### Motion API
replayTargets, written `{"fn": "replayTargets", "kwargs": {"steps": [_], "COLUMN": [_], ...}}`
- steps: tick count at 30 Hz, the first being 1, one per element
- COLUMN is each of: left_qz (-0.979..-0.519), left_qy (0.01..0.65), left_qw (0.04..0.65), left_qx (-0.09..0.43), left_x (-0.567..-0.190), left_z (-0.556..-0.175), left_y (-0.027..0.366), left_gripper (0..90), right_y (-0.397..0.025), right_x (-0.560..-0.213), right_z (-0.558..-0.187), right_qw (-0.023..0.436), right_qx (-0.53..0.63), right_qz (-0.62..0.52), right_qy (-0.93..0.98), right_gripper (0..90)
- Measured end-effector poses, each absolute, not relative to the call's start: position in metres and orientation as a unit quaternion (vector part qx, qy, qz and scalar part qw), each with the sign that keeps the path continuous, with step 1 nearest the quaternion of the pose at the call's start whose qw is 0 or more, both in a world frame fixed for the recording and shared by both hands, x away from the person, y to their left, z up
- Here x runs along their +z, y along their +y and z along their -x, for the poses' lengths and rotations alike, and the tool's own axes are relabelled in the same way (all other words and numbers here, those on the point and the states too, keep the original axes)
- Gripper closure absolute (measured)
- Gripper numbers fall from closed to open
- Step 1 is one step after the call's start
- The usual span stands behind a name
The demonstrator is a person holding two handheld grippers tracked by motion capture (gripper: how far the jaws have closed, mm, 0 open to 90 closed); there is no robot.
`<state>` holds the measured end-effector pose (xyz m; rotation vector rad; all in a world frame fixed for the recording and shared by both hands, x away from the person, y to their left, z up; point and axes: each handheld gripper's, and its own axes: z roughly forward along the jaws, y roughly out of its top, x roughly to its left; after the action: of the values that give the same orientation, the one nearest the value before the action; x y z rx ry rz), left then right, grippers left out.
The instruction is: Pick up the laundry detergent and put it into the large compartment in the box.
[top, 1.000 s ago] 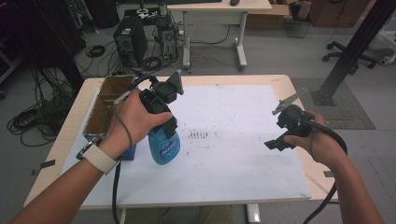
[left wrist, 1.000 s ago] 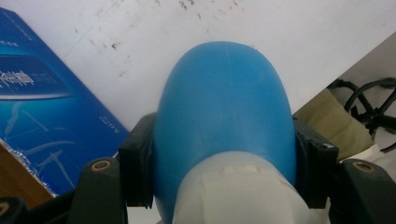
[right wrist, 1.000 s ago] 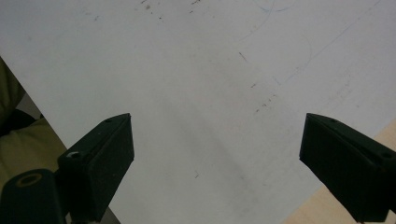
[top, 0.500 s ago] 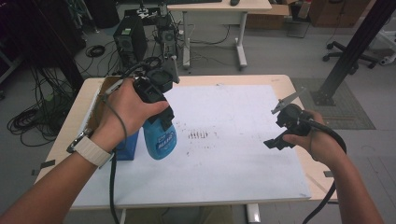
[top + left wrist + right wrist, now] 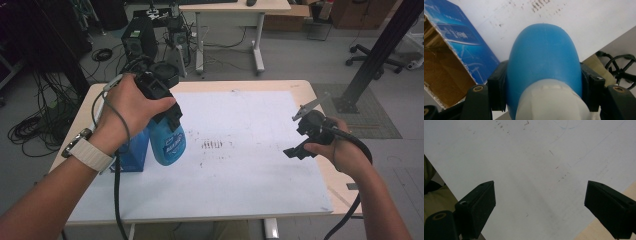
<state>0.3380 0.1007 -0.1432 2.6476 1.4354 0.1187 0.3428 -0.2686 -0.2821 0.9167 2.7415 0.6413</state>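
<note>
A blue spray bottle [image 5: 168, 143] hangs over the left part of the white sheet [image 5: 250, 170], and my left gripper [image 5: 167, 119] is shut on its upper part from above. In the left gripper view the bottle's blue body [image 5: 544, 55] and white neck sit tight between the two black jaws of the left gripper [image 5: 544, 86]. Just beside it stands an open blue carton [image 5: 131, 154], whose brown inside [image 5: 444, 75] I see from above. My right gripper [image 5: 299, 134] hovers over the sheet's right edge. Its jaws [image 5: 541, 207] stand wide open with nothing between them.
Dark smudges [image 5: 212, 145] mark the sheet's middle. The wooden table edge [image 5: 345, 192] runs right of the right hand. Beyond the table's far side are computer towers [image 5: 137, 37], cables on the floor and another desk [image 5: 235, 7].
My left hand has carried the bottle slightly left and toward the table's far side, turning more over its top. The right gripper has stayed in place, open.
</note>
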Motion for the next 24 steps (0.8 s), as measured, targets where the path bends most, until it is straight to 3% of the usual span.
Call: {"fn": "replayTargets", "kwargs": {"steps": [24], "left_qz": [-0.842], "left_qy": [0.532], "left_qw": [0.077], "left_qx": [0.047], "left_x": [-0.103], "left_z": [-0.356], "left_y": [0.123], "left_gripper": [37.3], "right_y": [-0.266], "right_x": [-0.282], "right_z": [-0.345], "right_qw": [0.090], "right_qx": [0.216], "right_qz": [-0.302], "right_qy": [0.924], "right_gripper": [10.1]}}
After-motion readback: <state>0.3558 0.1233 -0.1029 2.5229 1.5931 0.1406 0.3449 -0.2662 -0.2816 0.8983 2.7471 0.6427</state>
